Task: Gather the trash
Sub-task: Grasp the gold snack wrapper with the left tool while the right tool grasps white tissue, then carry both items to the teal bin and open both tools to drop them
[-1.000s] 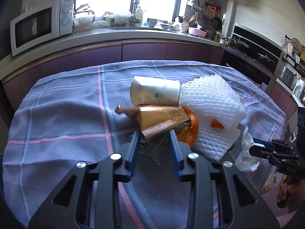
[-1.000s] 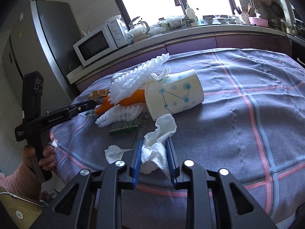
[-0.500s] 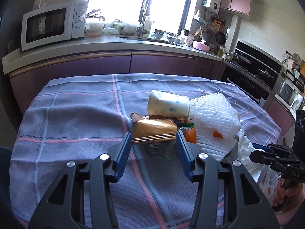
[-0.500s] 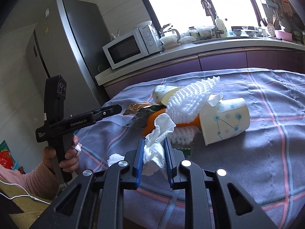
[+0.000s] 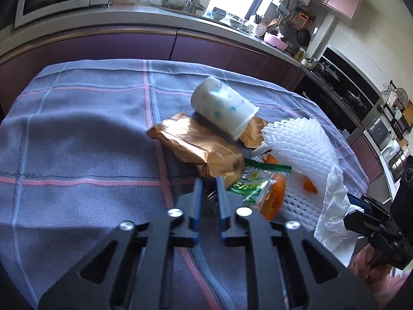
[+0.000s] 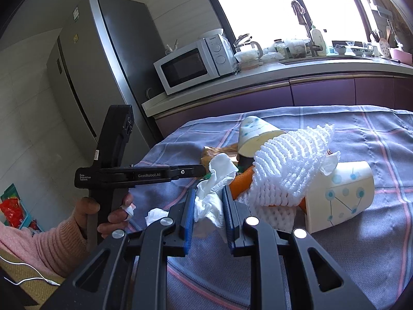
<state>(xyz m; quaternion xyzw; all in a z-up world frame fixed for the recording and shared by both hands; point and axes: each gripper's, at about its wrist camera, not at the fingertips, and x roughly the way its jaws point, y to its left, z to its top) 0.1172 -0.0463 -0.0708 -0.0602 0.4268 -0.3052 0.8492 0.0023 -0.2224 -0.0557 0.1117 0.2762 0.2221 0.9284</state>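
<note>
Low, left claw (image 5: 208, 180) seemingly pinched; right claw (image 6: 208, 195) grips tissue (image 6: 209, 202).

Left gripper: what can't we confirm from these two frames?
- Left gripper: jaws nearly shut; whether they pinch the clear wrapper edge is unclear, left wrist view is motion-blurred.
- Green wrapper print: too blurred to read.
- Orange peel: mostly hidden under foam net in both views.
- Tissue in right gripper: lower end hidden behind the fingers.

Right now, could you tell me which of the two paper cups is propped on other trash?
The far cup, tilted atop the brown wrappers; the near cup lies on the cloth.
</note>
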